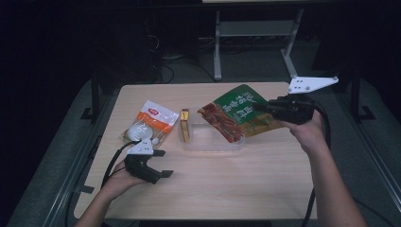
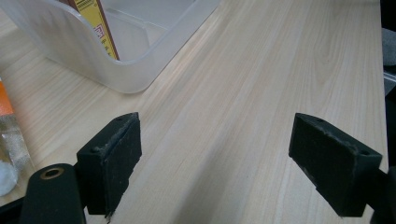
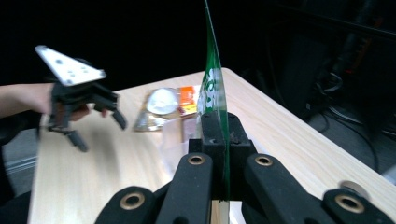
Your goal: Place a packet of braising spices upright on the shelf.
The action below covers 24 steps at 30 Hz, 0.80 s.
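My right gripper (image 1: 263, 107) is shut on the right edge of a green and red snack bag (image 1: 235, 112) and holds it tilted above a clear plastic container (image 1: 208, 144). In the right gripper view the bag (image 3: 213, 84) stands edge-on between the pressed jaws of that gripper (image 3: 223, 135). A slim yellow and red box (image 1: 185, 126) stands in the container's left end. My left gripper (image 1: 163, 163) rests near the table's front left, open and holding nothing. Its own view shows the gripper (image 2: 215, 163) over bare wood, with the container (image 2: 140, 70) and the box (image 2: 100, 23) ahead.
An orange and white food pouch (image 1: 152, 122) lies flat on the table (image 1: 246, 184) left of the container. Beyond the far edge stand a dark floor, cables and a metal stand (image 1: 217, 47). The right gripper view catches the left gripper (image 3: 99, 129) farther off.
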Each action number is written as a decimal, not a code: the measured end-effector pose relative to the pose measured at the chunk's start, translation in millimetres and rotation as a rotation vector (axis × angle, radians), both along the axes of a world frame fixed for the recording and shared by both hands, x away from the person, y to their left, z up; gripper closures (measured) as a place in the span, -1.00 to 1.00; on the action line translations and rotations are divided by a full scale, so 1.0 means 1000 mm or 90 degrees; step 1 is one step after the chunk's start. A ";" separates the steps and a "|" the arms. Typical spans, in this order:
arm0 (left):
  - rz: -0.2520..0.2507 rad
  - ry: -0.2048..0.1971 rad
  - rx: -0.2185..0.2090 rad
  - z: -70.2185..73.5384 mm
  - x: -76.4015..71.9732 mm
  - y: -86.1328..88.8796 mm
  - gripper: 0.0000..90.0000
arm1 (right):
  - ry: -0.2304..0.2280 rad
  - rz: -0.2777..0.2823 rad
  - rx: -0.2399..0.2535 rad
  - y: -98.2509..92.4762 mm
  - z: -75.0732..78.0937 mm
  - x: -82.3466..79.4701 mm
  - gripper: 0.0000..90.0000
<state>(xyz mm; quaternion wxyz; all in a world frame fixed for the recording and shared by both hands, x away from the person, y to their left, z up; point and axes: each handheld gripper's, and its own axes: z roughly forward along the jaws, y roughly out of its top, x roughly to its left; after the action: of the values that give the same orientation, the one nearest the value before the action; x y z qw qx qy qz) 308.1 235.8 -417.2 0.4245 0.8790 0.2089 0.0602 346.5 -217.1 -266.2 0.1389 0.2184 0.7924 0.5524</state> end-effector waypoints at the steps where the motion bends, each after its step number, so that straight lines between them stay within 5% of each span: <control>1: -0.001 0.000 0.001 0.000 0.000 0.000 -0.64 | 0.001 -0.009 -0.001 0.000 0.000 0.002 1.00; 24: -0.003 -0.003 0.013 -0.003 -0.002 -0.004 -0.66 | 0.047 -0.116 -0.049 0.007 -0.017 0.032 1.00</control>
<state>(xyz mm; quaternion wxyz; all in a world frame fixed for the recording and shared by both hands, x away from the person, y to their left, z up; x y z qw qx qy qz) 306.2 231.5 -420.1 0.4158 0.8837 0.2055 0.0634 378.5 -209.7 -283.2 0.1677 0.3045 0.7942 0.4984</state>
